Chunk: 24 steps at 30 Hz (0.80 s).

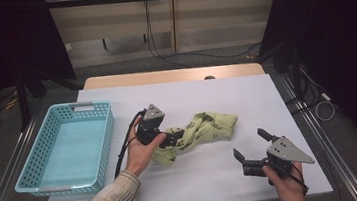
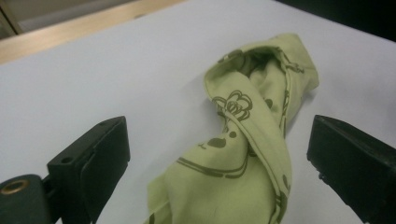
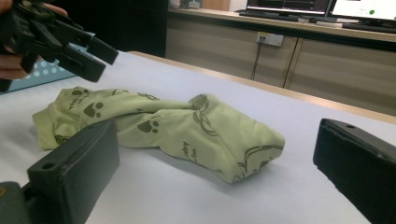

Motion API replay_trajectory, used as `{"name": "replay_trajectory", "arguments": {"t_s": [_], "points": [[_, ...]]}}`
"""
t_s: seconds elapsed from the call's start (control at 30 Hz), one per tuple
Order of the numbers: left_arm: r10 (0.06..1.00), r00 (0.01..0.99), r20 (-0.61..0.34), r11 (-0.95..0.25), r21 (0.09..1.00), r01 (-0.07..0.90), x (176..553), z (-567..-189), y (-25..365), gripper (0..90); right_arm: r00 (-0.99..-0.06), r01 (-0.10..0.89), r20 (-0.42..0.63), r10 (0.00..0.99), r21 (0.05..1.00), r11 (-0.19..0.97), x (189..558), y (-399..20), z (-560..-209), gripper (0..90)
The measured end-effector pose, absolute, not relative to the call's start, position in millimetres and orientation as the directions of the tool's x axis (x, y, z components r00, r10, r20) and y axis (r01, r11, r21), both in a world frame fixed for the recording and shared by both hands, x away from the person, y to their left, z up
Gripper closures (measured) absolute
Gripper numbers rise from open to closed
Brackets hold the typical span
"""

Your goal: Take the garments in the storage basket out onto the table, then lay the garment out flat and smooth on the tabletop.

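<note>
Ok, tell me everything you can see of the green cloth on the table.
The green cloth is a soft, pale yellow-green fabric printed with darker paw marks and looping line drawings. It lies twisted and bunched in a loose roll on the white table cover, right of the blue basket. The left gripper hovers over its near end with jaws wide apart, not pressing it. The right gripper stands apart from it, open.

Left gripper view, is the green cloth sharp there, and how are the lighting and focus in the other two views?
Left gripper view: the green cloth is soft up close, sharper at its far end. Right gripper view: cloth crisp, soft shadow beneath, left gripper slightly blurred. High view: white table cover evenly lit, surroundings dark.
</note>
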<state>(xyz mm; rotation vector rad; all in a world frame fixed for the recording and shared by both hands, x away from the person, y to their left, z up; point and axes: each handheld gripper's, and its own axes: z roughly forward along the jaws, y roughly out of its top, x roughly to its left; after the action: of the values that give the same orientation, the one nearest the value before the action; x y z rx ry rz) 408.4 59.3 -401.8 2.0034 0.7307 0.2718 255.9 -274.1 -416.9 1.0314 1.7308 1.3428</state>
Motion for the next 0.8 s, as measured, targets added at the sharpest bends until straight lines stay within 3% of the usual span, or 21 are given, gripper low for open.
{"name": "replay_trajectory", "arguments": {"t_s": [0.57,0.8], "points": [[0.611,0.787,-0.085,-0.322,0.881,0.346,383.0,-402.5,87.7,6.1,-0.463,0.239,-0.005,0.886,0.962,0.131,292.0,-262.6,-406.8,0.5],[0.626,0.776,-0.077,-0.335,0.872,0.357,385.7,-406.9,89.1,6.0,-0.479,0.302,0.012,0.878,0.941,0.152,320.5,-258.6,-402.7,6.6]]}}
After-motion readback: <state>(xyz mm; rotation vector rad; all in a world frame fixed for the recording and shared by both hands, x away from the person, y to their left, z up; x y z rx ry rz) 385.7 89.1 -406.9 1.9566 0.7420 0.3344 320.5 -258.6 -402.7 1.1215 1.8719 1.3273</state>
